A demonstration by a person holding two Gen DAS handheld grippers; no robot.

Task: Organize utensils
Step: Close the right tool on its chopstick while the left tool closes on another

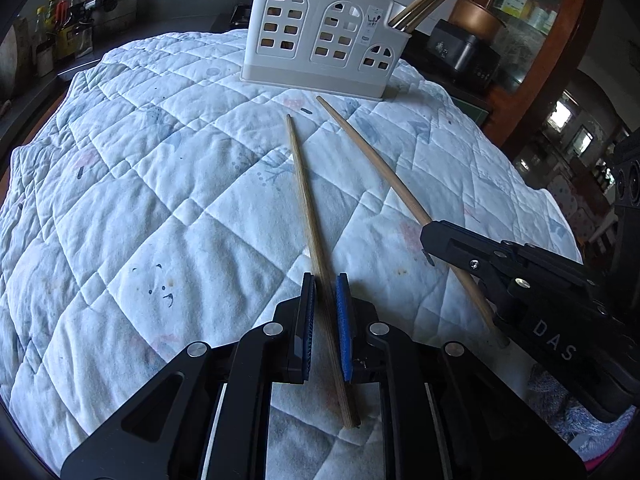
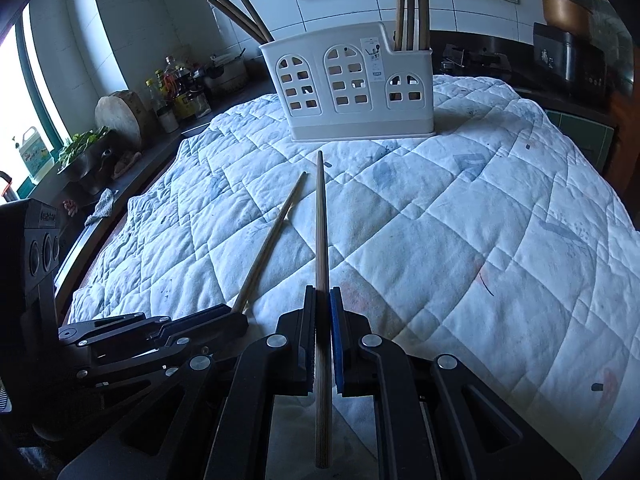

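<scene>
Two wooden chopsticks lie on the white quilted cloth in front of a white utensil holder. My left gripper straddles the left chopstick with a small gap each side, jaws nearly closed but not clamped. My right gripper is shut on the other chopstick, which points toward the holder. In the left wrist view the right gripper sits over that chopstick. The left gripper and its chopstick show in the right wrist view.
The holder has several chopsticks standing in its end compartments. Bottles and a round chopping board stand on the counter at left. A dark appliance sits behind the table at right.
</scene>
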